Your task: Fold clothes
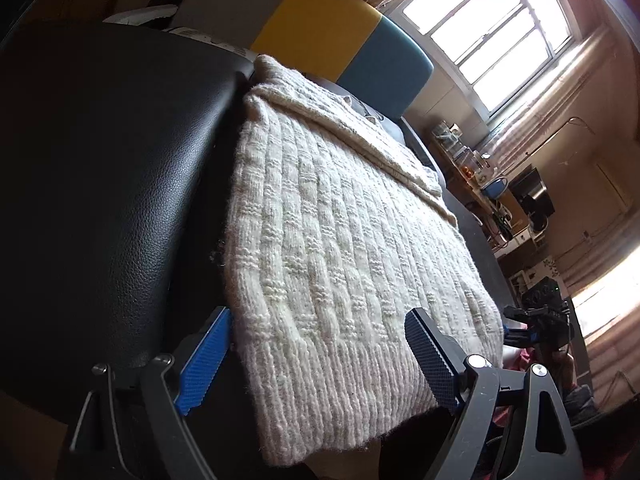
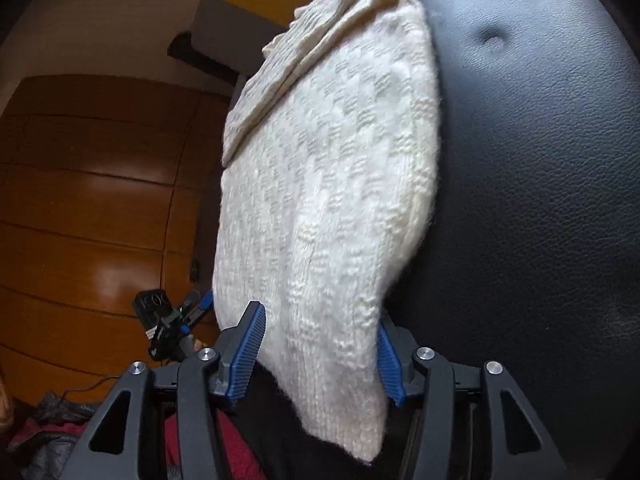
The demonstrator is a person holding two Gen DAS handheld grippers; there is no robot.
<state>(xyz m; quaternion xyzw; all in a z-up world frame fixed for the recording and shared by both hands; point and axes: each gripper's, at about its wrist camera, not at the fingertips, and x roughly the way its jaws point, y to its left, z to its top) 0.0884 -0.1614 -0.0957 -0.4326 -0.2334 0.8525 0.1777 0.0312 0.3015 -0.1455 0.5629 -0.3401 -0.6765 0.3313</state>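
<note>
A cream knitted sweater (image 1: 340, 240) lies flat on a black leather seat (image 1: 100, 180), with a folded-over part along its far edge. My left gripper (image 1: 320, 360) is open, its blue pads on either side of the sweater's near hem. In the right wrist view the same sweater (image 2: 320, 180) hangs its near corner over the seat (image 2: 540, 200) edge. My right gripper (image 2: 316, 360) is open around that corner, the cloth lying loose between the pads. Each gripper shows in the other's view: the right gripper (image 1: 536, 324) and the left gripper (image 2: 176, 320).
Yellow (image 1: 316, 28) and teal (image 1: 384, 68) cushion panels stand behind the seat. A bright window (image 1: 488, 28) and a cluttered shelf (image 1: 480, 172) are at the right. A wooden floor (image 2: 92, 200) lies left of the seat, with a red cloth (image 2: 224, 448) and grey garment (image 2: 52, 432) below.
</note>
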